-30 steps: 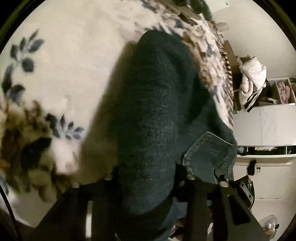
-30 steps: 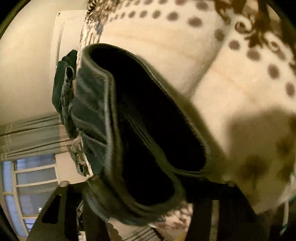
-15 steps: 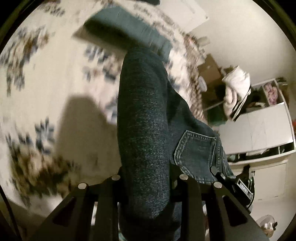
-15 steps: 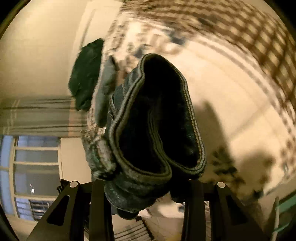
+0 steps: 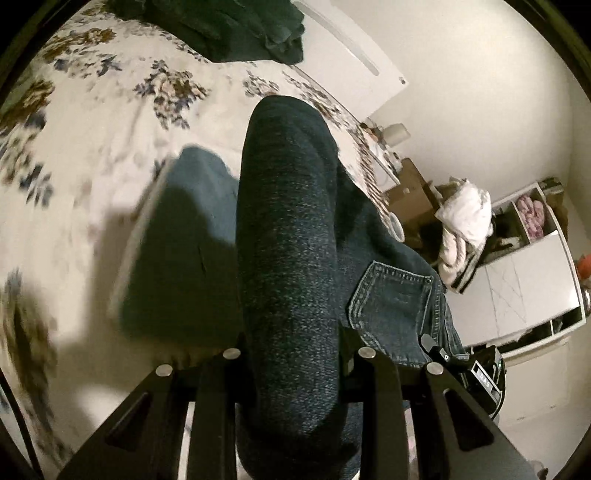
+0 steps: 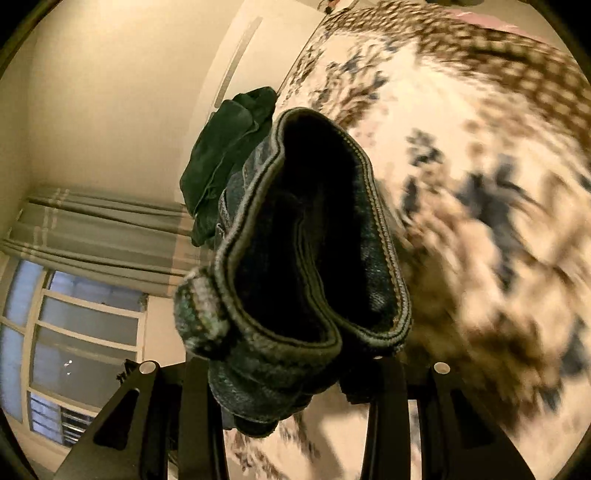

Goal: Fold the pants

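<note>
The pants (image 5: 288, 258) hang in the air above the bed (image 5: 92, 155), one pair of dark blue jeans carried by both grippers at once. The left gripper (image 5: 291, 354) has its fingers (image 5: 214, 391) clenched on a thick rolled fold of denim that rises straight up through the left wrist view; a back pocket (image 5: 391, 299) shows just right of that fold, and a lower part of the same pair trails below it, blurred, over the bedspread. The right gripper (image 6: 291, 365) has its fingers (image 6: 384, 398) clamped on the bunched hem end (image 6: 306, 240), whose stitched edge curls open toward the camera. Both sets of fingers have just been closing further on the cloth between them. Held at two ends like this, the pants likely stay doubled so one half can be laid over the other.

By count: one pair of pants, two grippers, one pocket in view. At the far edge of the bed lies one dark green pile of clothes (image 5: 236, 29). Beyond the bed stands one white shelf unit (image 5: 532, 273) with a white bundle (image 5: 465, 221) beside it; the right wrist view shows one window (image 6: 74, 332) under grey curtains (image 6: 103, 229).
</note>
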`<state>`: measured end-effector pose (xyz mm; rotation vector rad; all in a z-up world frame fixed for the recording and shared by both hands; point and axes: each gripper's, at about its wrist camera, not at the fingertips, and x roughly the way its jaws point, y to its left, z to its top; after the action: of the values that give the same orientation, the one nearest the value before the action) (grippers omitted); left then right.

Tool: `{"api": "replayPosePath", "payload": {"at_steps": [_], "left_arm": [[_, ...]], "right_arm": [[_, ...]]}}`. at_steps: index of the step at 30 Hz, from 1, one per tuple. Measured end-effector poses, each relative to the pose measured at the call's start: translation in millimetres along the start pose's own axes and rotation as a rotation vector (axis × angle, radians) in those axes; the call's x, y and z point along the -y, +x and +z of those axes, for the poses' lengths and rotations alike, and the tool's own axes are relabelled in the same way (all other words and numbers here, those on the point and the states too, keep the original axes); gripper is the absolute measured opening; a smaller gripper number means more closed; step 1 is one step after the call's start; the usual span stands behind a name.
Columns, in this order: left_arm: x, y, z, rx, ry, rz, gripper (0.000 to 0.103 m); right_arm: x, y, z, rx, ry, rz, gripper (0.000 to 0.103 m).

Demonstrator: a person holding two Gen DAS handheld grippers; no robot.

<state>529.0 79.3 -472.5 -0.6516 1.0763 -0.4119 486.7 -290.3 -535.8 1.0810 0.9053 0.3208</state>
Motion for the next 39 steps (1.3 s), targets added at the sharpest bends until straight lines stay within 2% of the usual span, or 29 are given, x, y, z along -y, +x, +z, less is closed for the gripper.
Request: {"api": "replayPosePath", "payload": {"at_steps": [4, 6, 7, 10, 12, 14, 15, 17, 20, 23, 25, 27, 29, 34, 39], "left_arm": [[-38, 40, 42, -0.03, -0.011, 0.029, 0.023], [-54, 53, 50, -0.056, -0.033, 0.046, 0.025], [-66, 66, 51, -0.094, -0.043, 0.081, 0.029], [-81, 76, 47, -0.138, -0.041, 0.14, 0.046], [-80, 72, 41, -0.144, -0.012, 0.15, 0.048], [-75, 67, 36, -0.152, 0.021, 0.195, 0.056], [-71, 64, 33, -0.152, 0.047, 0.23, 0.058], [-61, 57, 28, -0.139, 0.097, 0.331, 0.082], [-51, 47, 23, -0.106, 0.164, 0.439, 0.089], [-39, 39, 14, -0.089, 0.212, 0.533, 0.098], [-30, 35, 8, -0.075, 0.24, 0.568, 0.1], [-26, 33, 6, -0.074, 0.248, 0.606, 0.101], [-18, 28, 3, -0.071, 0.247, 0.61, 0.102], [7, 10, -8, -0.05, 0.264, 0.62, 0.102], [33, -15, -18, -0.019, 0.295, 0.641, 0.102]], "right_arm": [[-2, 62, 30, -0.011, 0.012, -0.019, 0.039], [2, 80, 36, -0.035, 0.025, -0.035, 0.039], [11, 93, 39, -0.057, 0.041, -0.055, 0.04], [29, 102, 34, -0.092, 0.061, -0.118, 0.054], [29, 101, 33, -0.108, 0.043, -0.159, 0.063], [27, 93, 29, -0.115, 0.018, -0.208, 0.078], [25, 91, 29, -0.123, 0.009, -0.242, 0.079], [23, 88, 28, -0.125, -0.029, -0.325, 0.088], [3, 81, 23, -0.119, -0.141, -0.492, 0.093], [-39, 70, 3, -0.071, -0.346, -0.72, 0.095], [-61, 70, -8, -0.046, -0.459, -0.827, 0.096], [-75, 71, -16, -0.038, -0.52, -0.862, 0.097], [-87, 70, -25, -0.036, -0.558, -0.885, 0.098], [-113, 52, -45, -0.035, -0.602, -0.893, 0.099], [-133, 35, -64, -0.047, -0.613, -0.861, 0.099]]}}
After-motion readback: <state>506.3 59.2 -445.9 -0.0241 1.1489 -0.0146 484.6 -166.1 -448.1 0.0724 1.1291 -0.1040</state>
